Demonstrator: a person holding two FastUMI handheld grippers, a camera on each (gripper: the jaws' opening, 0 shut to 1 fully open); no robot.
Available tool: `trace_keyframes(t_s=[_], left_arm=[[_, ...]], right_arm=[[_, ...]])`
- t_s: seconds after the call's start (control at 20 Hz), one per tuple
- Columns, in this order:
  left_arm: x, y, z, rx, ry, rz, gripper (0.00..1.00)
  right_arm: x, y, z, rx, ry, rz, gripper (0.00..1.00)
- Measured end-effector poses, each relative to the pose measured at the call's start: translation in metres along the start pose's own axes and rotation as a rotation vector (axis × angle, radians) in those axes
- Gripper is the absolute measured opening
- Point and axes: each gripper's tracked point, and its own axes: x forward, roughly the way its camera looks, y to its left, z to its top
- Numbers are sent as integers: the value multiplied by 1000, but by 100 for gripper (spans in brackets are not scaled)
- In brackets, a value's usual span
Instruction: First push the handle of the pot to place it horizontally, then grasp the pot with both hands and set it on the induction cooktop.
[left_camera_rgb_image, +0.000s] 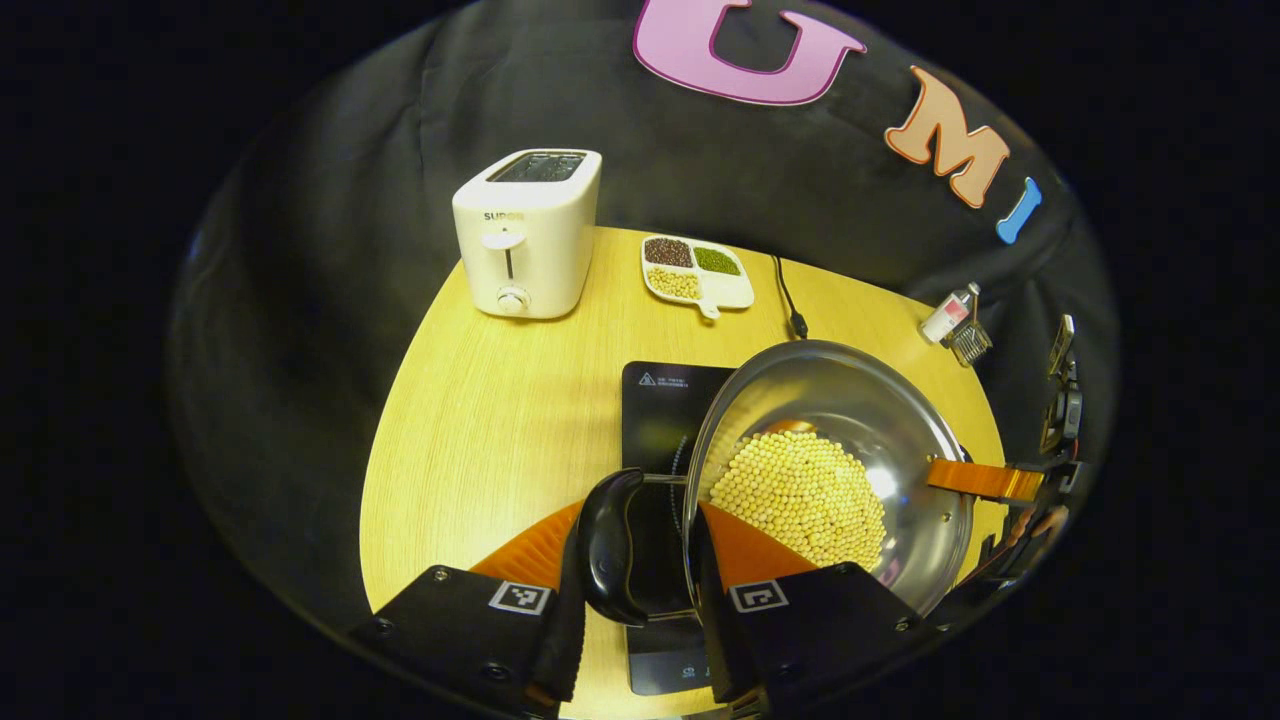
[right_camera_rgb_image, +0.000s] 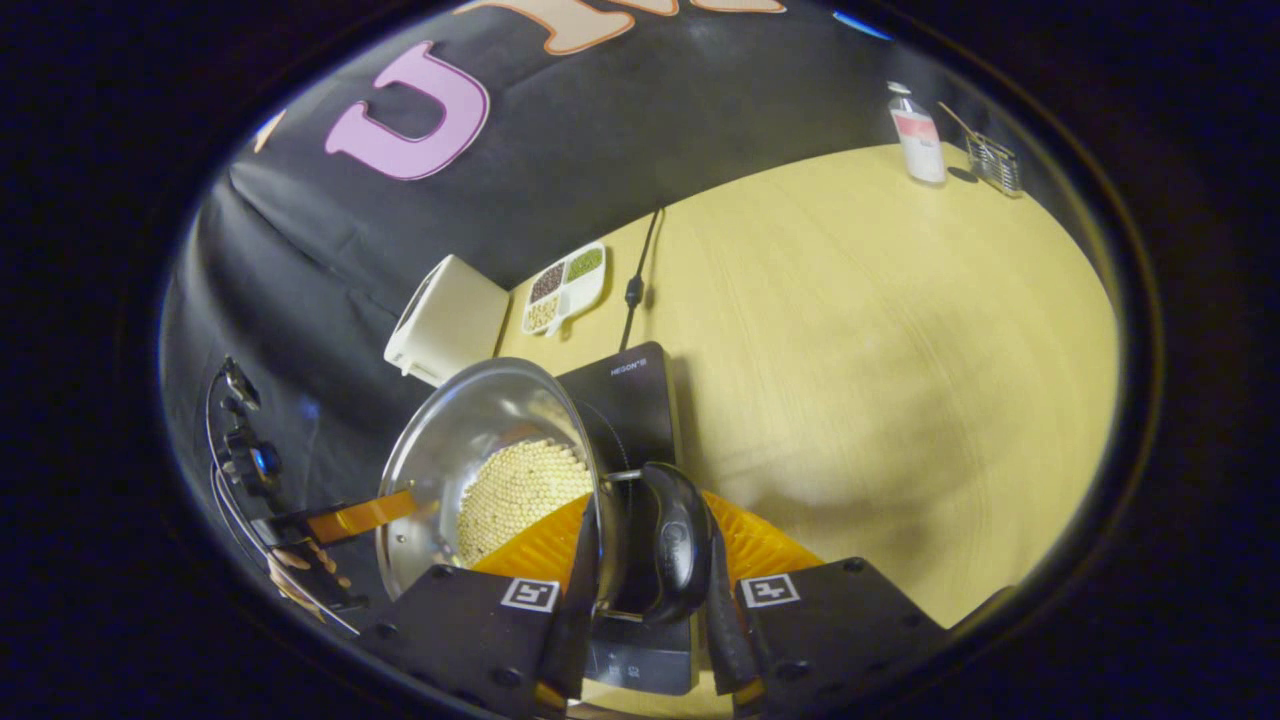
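Observation:
A steel pot (left_camera_rgb_image: 850, 400) holding pale round beans has a black handle (left_camera_rgb_image: 612, 545) on each side. My left gripper (left_camera_rgb_image: 637, 590) is shut across one handle, with one finger outside it and the other inside the pot wall. My right gripper (right_camera_rgb_image: 645, 590) grips the opposite handle (right_camera_rgb_image: 675, 540) of the pot (right_camera_rgb_image: 470, 420) in the same way. The right gripper (left_camera_rgb_image: 985, 480) shows at the pot's far rim in the left gripper view, and the left gripper (right_camera_rgb_image: 350, 520) likewise in the right gripper view. The pot covers part of the black induction cooktop (left_camera_rgb_image: 660, 400) (right_camera_rgb_image: 630, 385). I cannot tell whether it rests on it.
A white toaster (left_camera_rgb_image: 525, 235) (right_camera_rgb_image: 445, 320) and a divided dish of beans (left_camera_rgb_image: 695, 270) (right_camera_rgb_image: 565, 285) stand at the back of the wooden table (left_camera_rgb_image: 480, 420). The cooktop's cable (left_camera_rgb_image: 788, 295) runs back. A bottle (right_camera_rgb_image: 915, 135) and a small wire basket (right_camera_rgb_image: 995, 160) sit near the far edge.

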Motion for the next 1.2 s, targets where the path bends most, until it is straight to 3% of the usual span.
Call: trace_keyframes(t_s=[0.55,0.6,0.65,0.75,0.8,0.95,1.0,1.05,1.1,1.2], left_arm=[[17,2,4,-15,-33,-9,55],[17,3,4,-18,-33,-6,55],[18,4,4,-20,-38,2,56],[18,9,5,-14,-55,37,59],[19,12,10,-2,-75,52,65],[18,24,26,30,-147,127,81],[14,24,31,22,-179,142,94],[5,23,36,13,-208,151,100],[3,23,42,3,-237,161,100],[-8,25,52,-8,-300,199,100]], right_arm=[[3,-2,9,-29,-78,-7,44],[3,-2,9,-31,-81,-6,51],[4,-1,9,-28,-83,-4,44],[1,6,9,-16,-82,39,53],[1,10,10,-14,-85,58,48],[4,7,17,-49,-133,45,84],[7,4,19,-64,-149,34,100],[6,3,22,-78,-171,25,100],[3,1,28,-90,-197,24,92],[-11,-1,43,-107,-262,26,92]])
